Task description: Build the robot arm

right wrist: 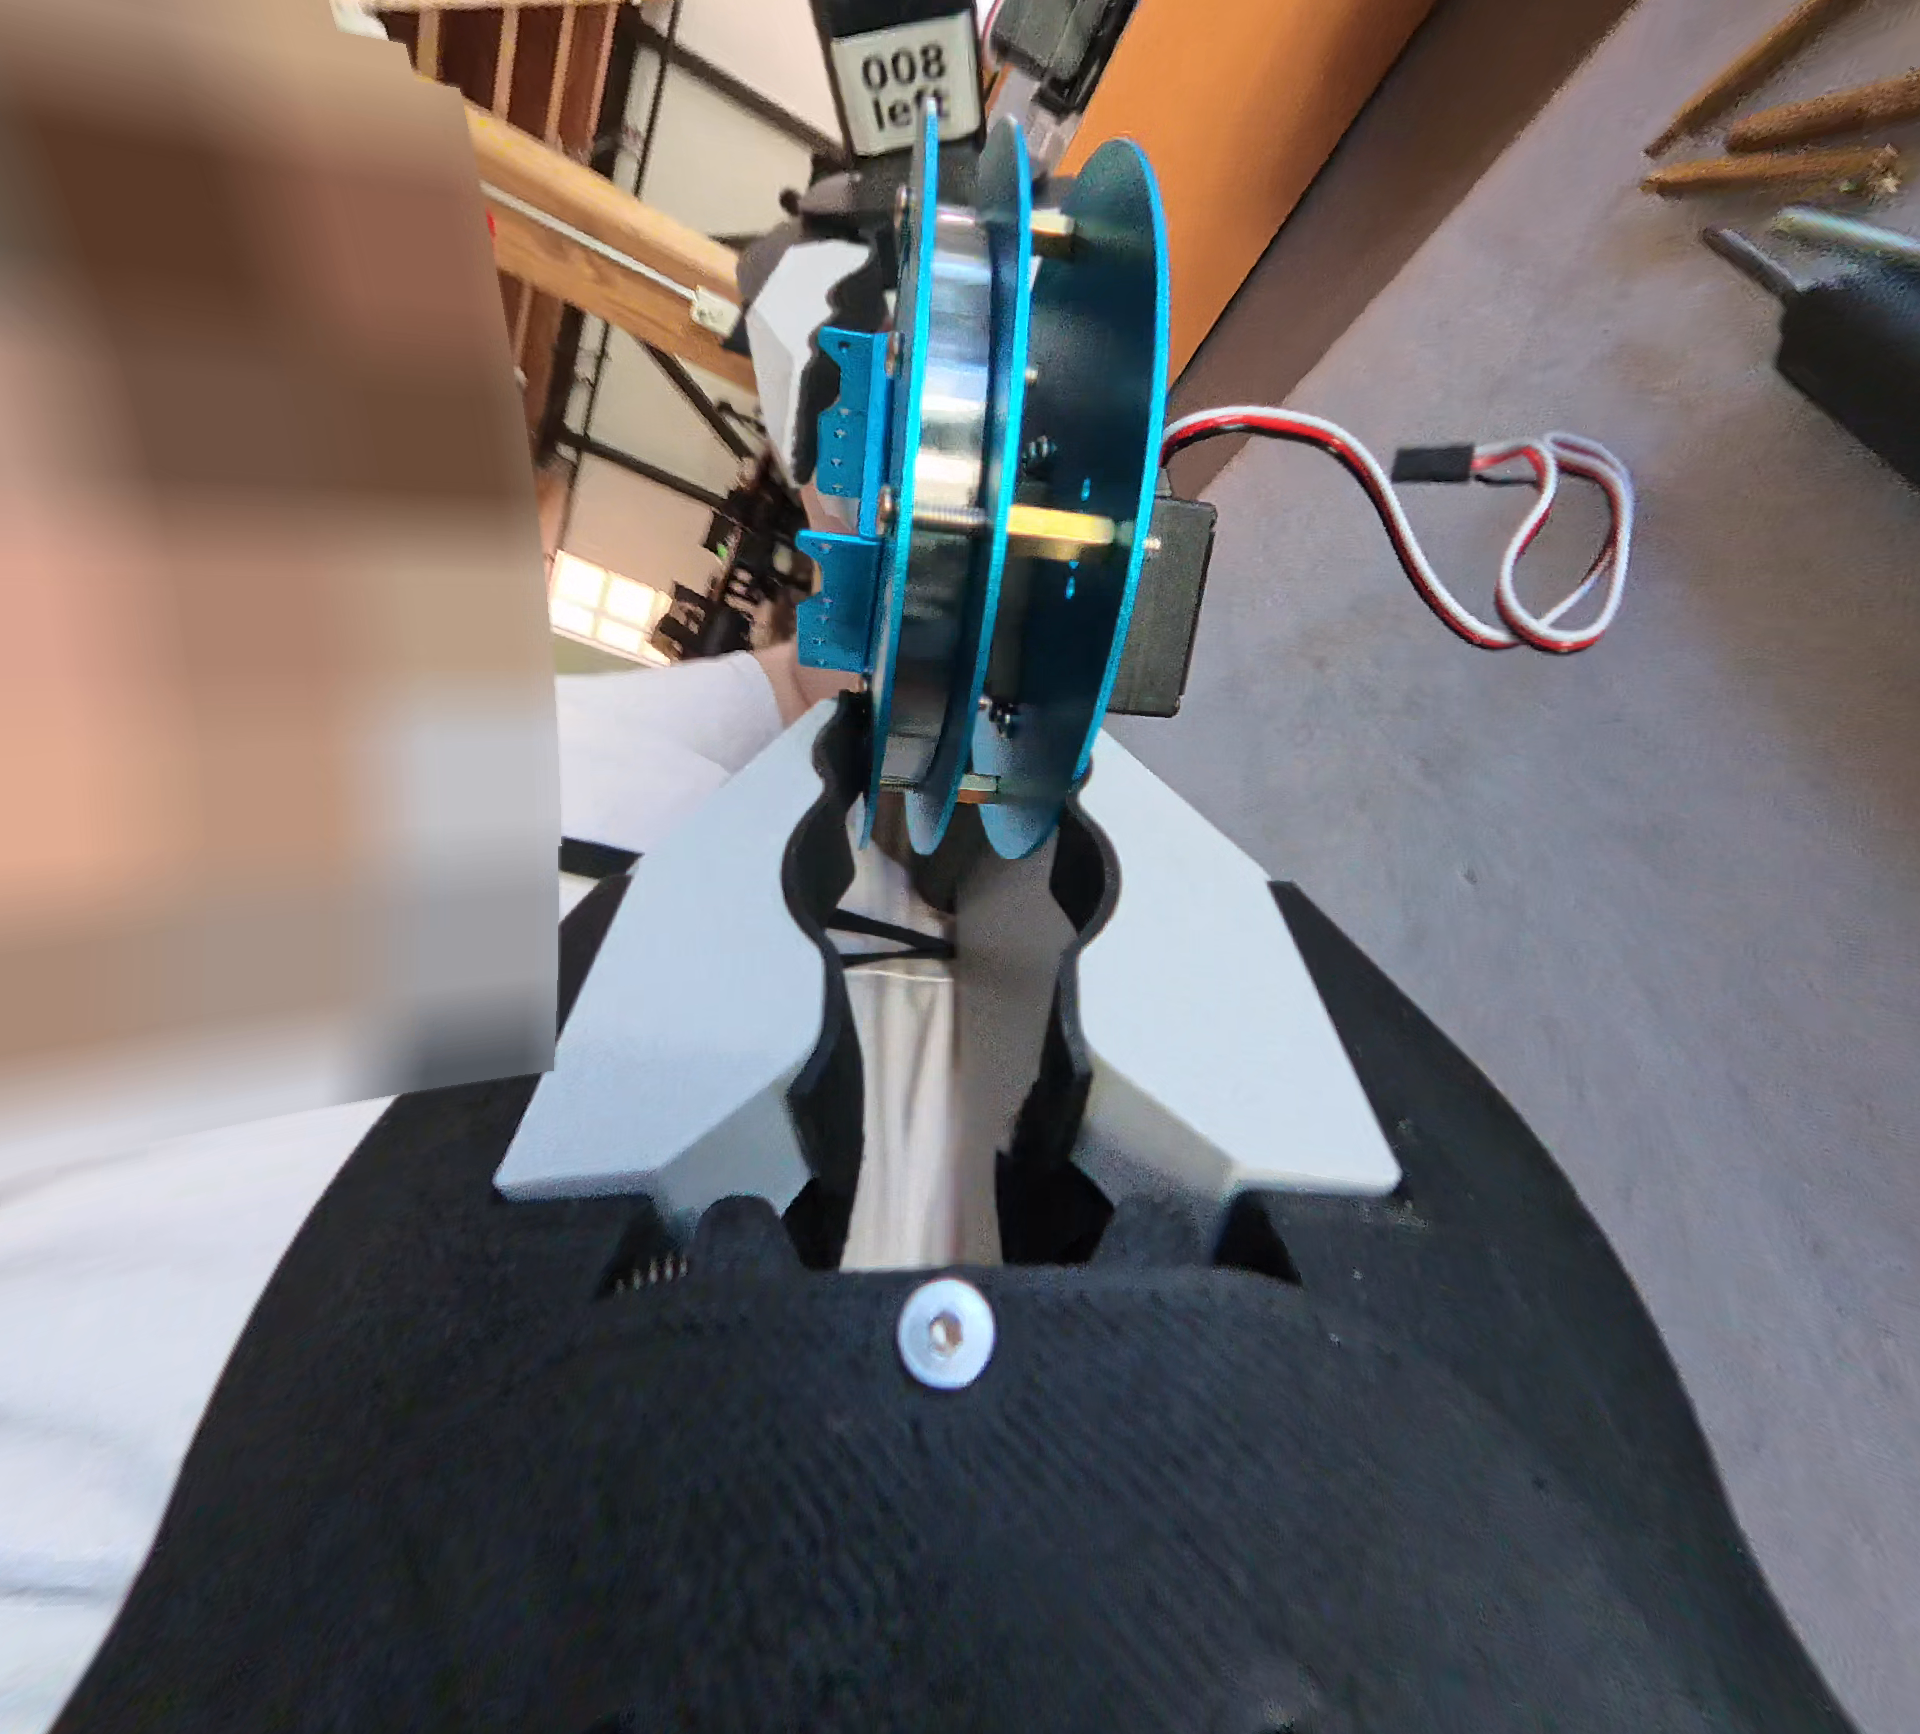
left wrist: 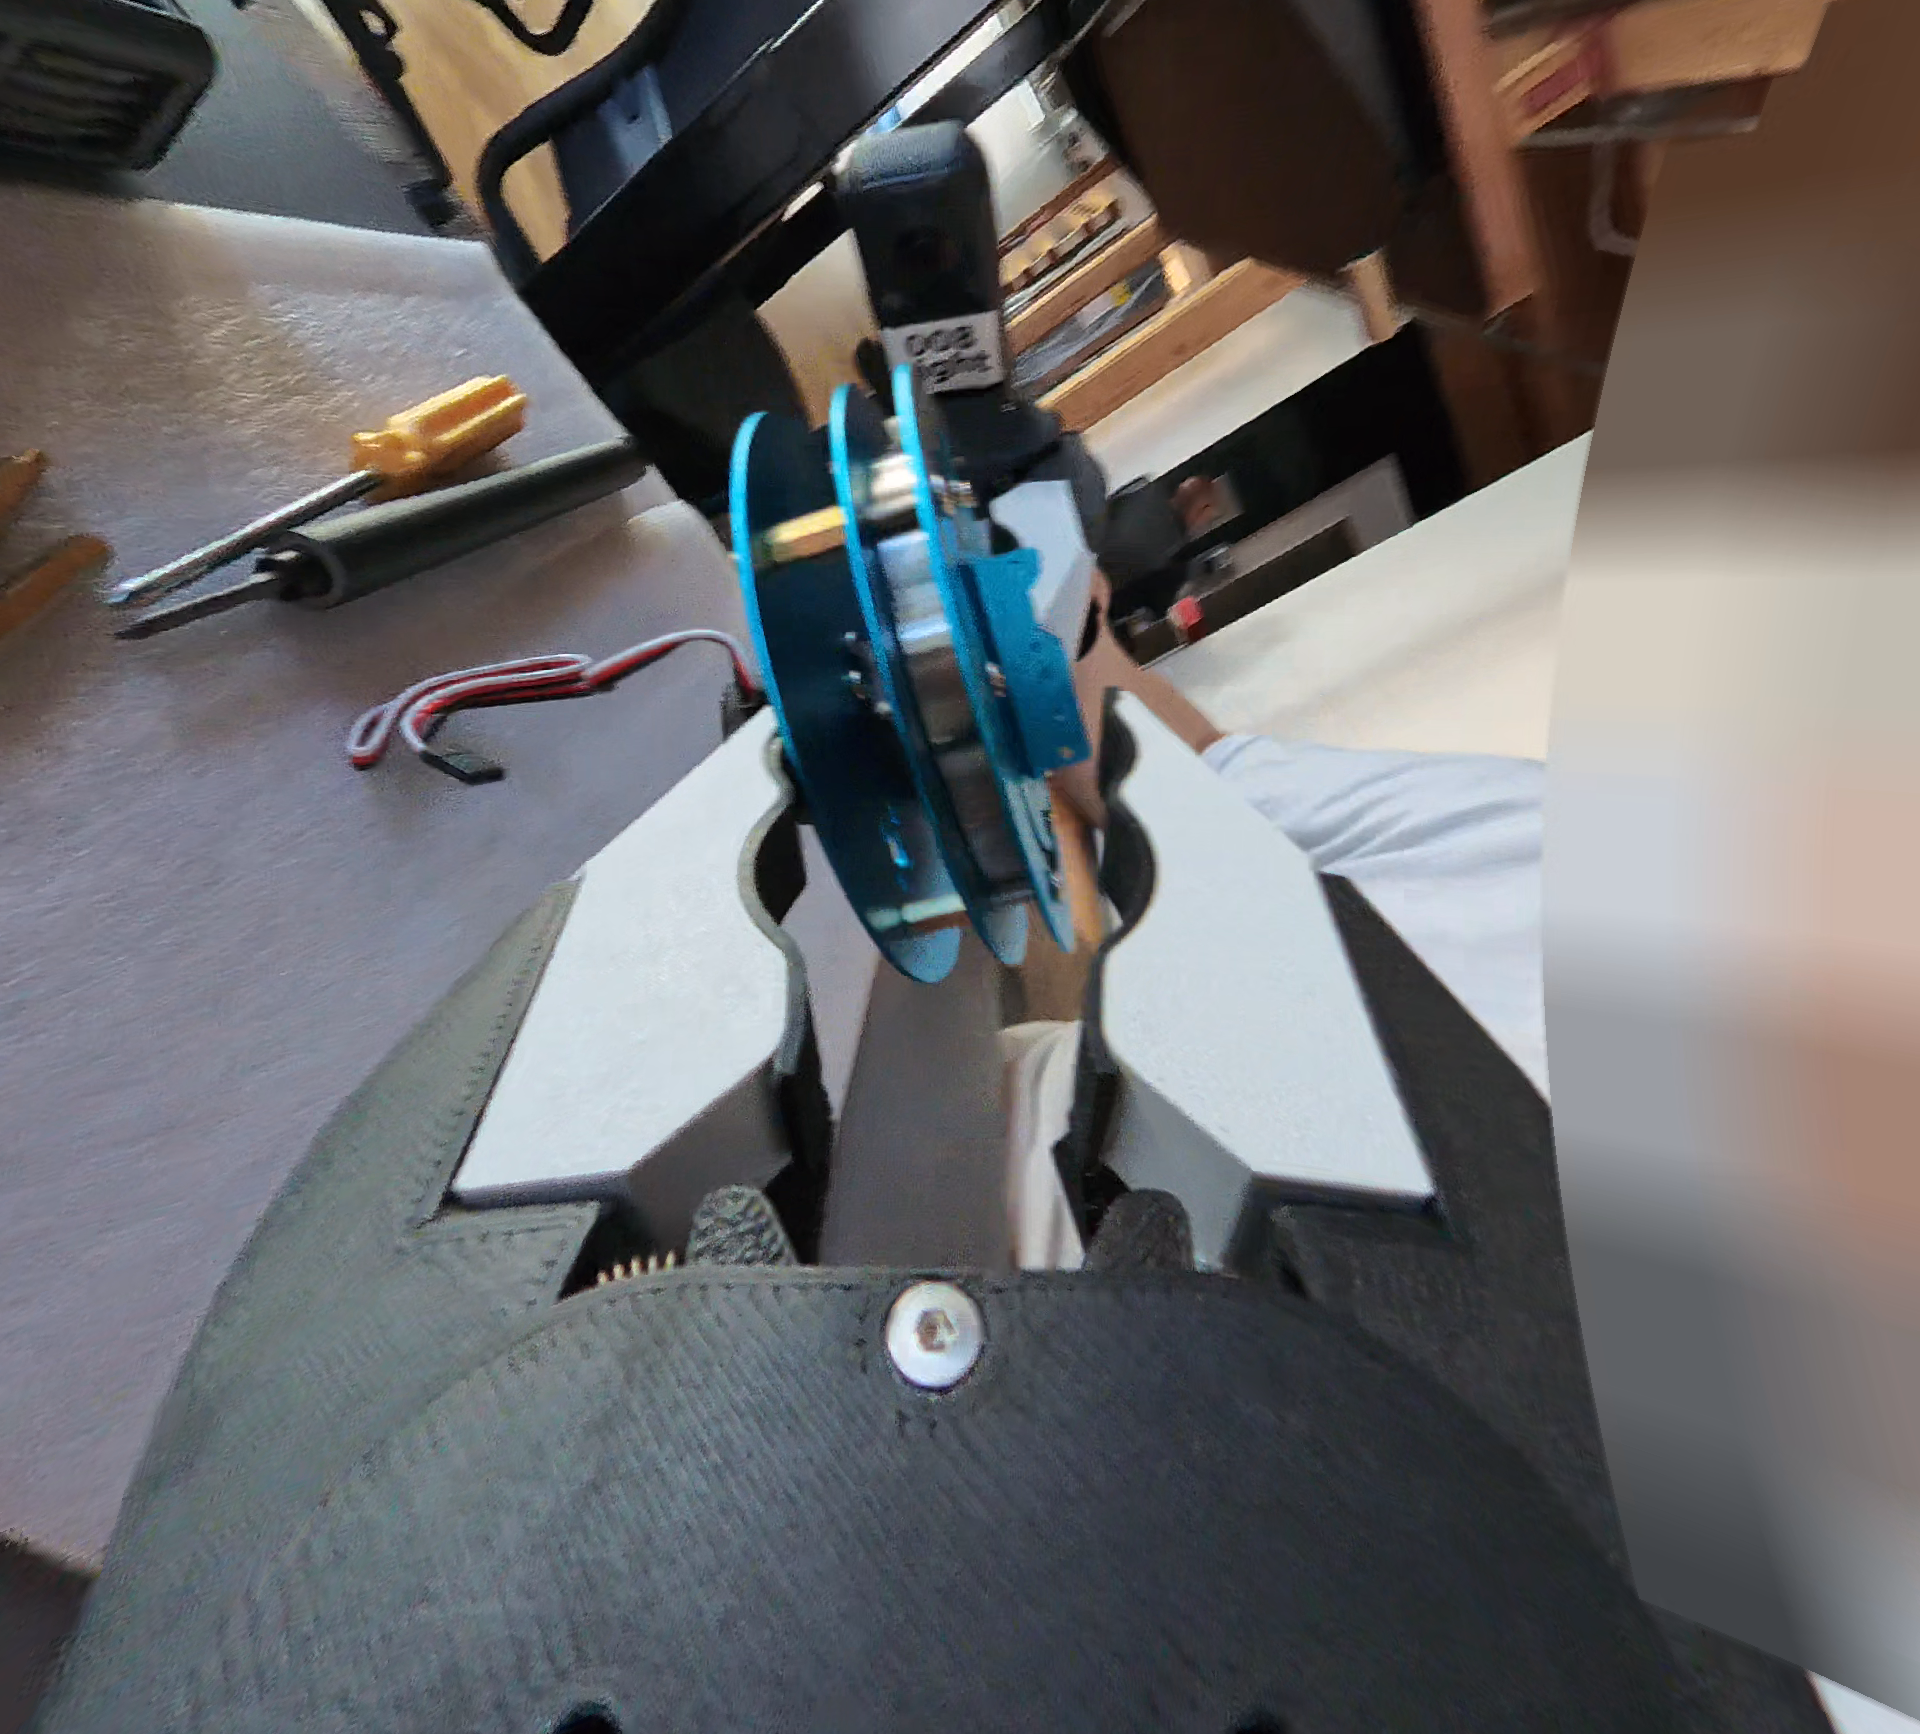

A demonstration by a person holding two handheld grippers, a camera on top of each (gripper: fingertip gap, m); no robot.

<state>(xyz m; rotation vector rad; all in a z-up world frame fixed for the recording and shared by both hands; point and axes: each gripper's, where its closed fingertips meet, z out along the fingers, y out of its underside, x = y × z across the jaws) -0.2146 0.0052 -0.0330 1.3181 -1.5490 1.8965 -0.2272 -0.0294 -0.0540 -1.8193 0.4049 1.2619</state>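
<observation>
Nearest us, the left gripper [left wrist: 940, 837] has its jaws pinching the lower rim of the blue disc assembly [left wrist: 894, 697], and the right gripper [right wrist: 961, 817] pinches the same stack [right wrist: 997, 489] from the opposite side. We hold it on edge, lifted clear of the grey bench [left wrist: 208, 853], grippers facing each other. Its servo lead [right wrist: 1507, 541] hangs free; screwdrivers [left wrist: 343, 521] lie on the bench beyond.

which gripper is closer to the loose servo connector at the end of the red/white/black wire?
Left, judging by the views. The left gripper clamps the blue disc assembly on the side where the wire's connector hangs. The right gripper clamps the opposite edge.
</observation>
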